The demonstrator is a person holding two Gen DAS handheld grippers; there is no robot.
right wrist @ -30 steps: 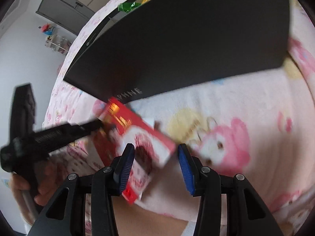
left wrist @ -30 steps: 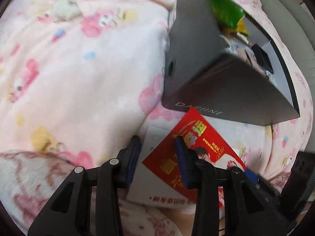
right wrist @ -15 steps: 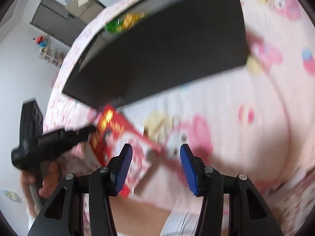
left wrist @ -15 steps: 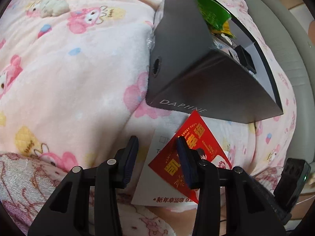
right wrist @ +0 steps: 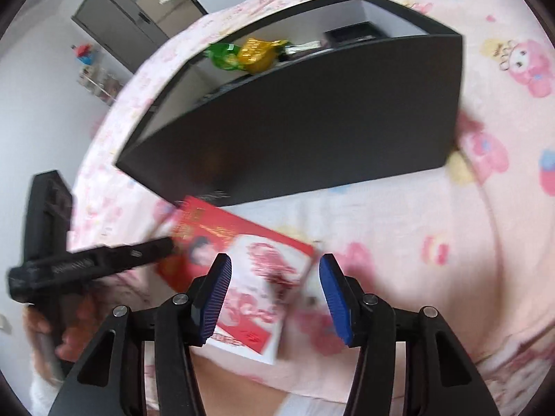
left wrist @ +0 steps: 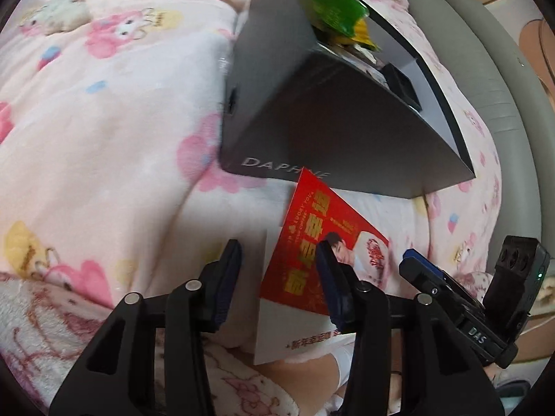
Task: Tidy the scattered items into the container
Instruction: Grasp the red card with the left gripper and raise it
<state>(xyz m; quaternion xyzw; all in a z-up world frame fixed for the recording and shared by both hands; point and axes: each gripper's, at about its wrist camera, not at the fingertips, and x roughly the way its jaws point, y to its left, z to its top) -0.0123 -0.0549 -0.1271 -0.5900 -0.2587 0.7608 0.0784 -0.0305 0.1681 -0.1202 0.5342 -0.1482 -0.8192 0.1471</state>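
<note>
Lying flat on blanket [left wrist: 104, 131], red card [left wrist: 312, 228] corner pointing at black box [left wrist: 312, 121], both claws parted, gripping nothing

left gripper [left wrist: 279, 280] fingers apart, just opening | right gripper [right wrist: 275, 294] fingers apart, just opening, both angled down

Left wrist view looks steeply down along its fingers [left wrist: 229, 277], close over the pink blanket [left wrist: 104, 138], facing a corner of the dark box [left wrist: 312, 121]. Right wrist view, equally close, meets the box's long side (slightly blurred). Both share the box, the red card [left wrist: 312, 228] and each other's gripper.
</note>
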